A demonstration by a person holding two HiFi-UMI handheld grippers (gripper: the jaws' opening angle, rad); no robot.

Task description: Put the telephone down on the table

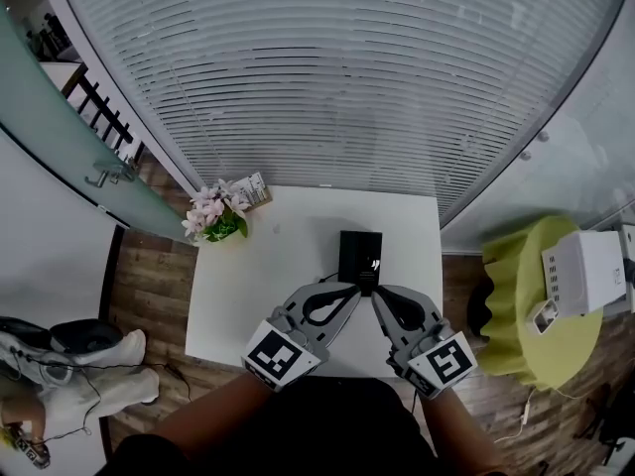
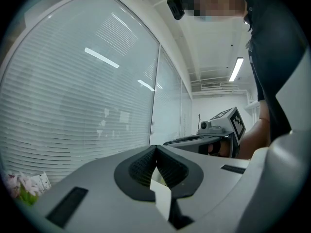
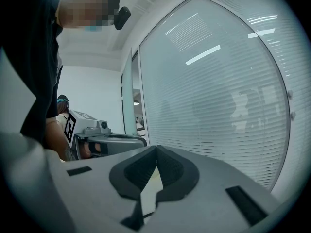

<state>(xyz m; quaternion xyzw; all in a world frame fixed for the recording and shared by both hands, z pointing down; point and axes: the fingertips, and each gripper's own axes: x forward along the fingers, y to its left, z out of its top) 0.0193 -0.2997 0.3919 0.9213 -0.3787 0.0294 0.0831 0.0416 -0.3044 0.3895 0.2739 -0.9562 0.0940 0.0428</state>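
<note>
A black telephone (image 1: 359, 254) is seen lying flat on the white bench (image 1: 288, 266), right of the bench's middle and nearer its far edge, with its long side running away from the person. In the head view, 2 claws are held side by side at the near side of the bench and angled inward, so that their tips meet just at the telephone's near short edge. The left claw (image 1: 357, 288) comes in from the lower left and the right claw (image 1: 376, 294) from the lower right. Whether either tip touches the telephone cannot be told from above.

In the left gripper view the jaws of the left claw (image 2: 156, 148) are pressed together with nothing caught between them; only a sliver of pale bench is glimpsed through the gap behind the pads. The same is shown in the right gripper view: the right claw (image 3: 156, 148) is closed on itself and empty. The telephone is seen in neither gripper view.

A pot of pink flowers (image 1: 213, 214) is placed at the bench's far left corner, well apart from the telephone. White blinds (image 1: 337, 77) are hung behind the bench
</note>
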